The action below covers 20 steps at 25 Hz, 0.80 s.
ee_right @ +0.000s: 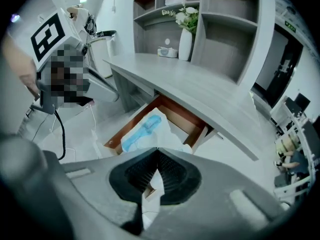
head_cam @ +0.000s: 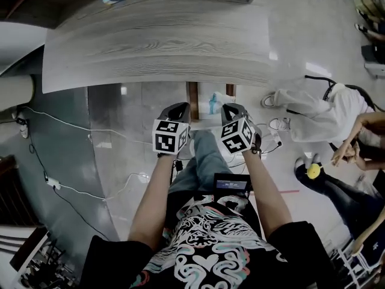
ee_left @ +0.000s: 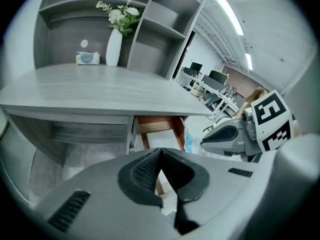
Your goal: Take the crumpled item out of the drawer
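The drawer (ee_right: 172,113) under the grey desk stands pulled out, its wooden sides showing. In it lies the crumpled item (ee_right: 145,131), white with a light blue part; the head view shows it as a small blue patch (head_cam: 212,103) between the two grippers. My left gripper (head_cam: 178,109) and right gripper (head_cam: 232,109) hover side by side in front of the drawer, above my knees. Both are shut with nothing between the jaws. In the left gripper view, the left gripper (ee_left: 160,151) points at the drawer (ee_left: 161,132). The right gripper (ee_right: 158,151) sits just short of the crumpled item.
The desk top (head_cam: 156,41) overhangs the drawer. On it stand a white vase of flowers (ee_left: 114,44) and a tissue pack (ee_left: 88,58), with shelves (ee_left: 165,19) behind. Cables (head_cam: 66,188) trail on the floor at left. A person (head_cam: 328,110) crouches at right.
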{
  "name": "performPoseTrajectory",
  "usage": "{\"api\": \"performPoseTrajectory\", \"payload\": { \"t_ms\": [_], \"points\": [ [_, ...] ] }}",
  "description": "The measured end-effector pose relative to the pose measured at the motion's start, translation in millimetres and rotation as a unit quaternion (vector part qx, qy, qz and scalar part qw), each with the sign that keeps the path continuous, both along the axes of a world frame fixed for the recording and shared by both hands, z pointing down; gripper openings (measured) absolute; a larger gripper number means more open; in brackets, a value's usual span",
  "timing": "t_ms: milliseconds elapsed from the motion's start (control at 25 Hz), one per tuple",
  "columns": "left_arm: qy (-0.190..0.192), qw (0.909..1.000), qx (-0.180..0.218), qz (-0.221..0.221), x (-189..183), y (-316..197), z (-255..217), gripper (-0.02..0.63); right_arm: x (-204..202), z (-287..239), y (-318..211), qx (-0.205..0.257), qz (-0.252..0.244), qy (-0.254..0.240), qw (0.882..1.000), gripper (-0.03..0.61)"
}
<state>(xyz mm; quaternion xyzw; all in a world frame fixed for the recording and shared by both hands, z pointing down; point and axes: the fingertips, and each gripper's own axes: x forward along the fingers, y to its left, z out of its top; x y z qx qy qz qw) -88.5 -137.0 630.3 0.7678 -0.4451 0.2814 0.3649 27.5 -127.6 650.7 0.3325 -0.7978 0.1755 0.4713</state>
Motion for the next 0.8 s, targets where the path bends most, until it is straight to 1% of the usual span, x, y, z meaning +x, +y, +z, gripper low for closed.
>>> {"api": "performPoseTrajectory", "payload": {
  "t_ms": [200,400,560,800],
  "points": [
    [0.014,0.9996,0.023,-0.006,3,-5,-23,0.0,6,-22,-1,0.025,0.013,-0.004,1.0,0.008],
    [0.022,0.9985,0.049,-0.015,3,-5,-47,-0.001,8,-45,1,0.045,0.033,-0.024,0.998,0.008],
    [0.029,0.9973,0.065,-0.018,4,-4,-62,0.0,11,-60,1,0.064,0.045,-0.029,0.996,0.008],
    [0.041,0.9942,0.094,-0.031,3,-1,-87,-0.001,9,-86,4,0.09,0.048,-0.05,0.994,0.008]
  ]
}}
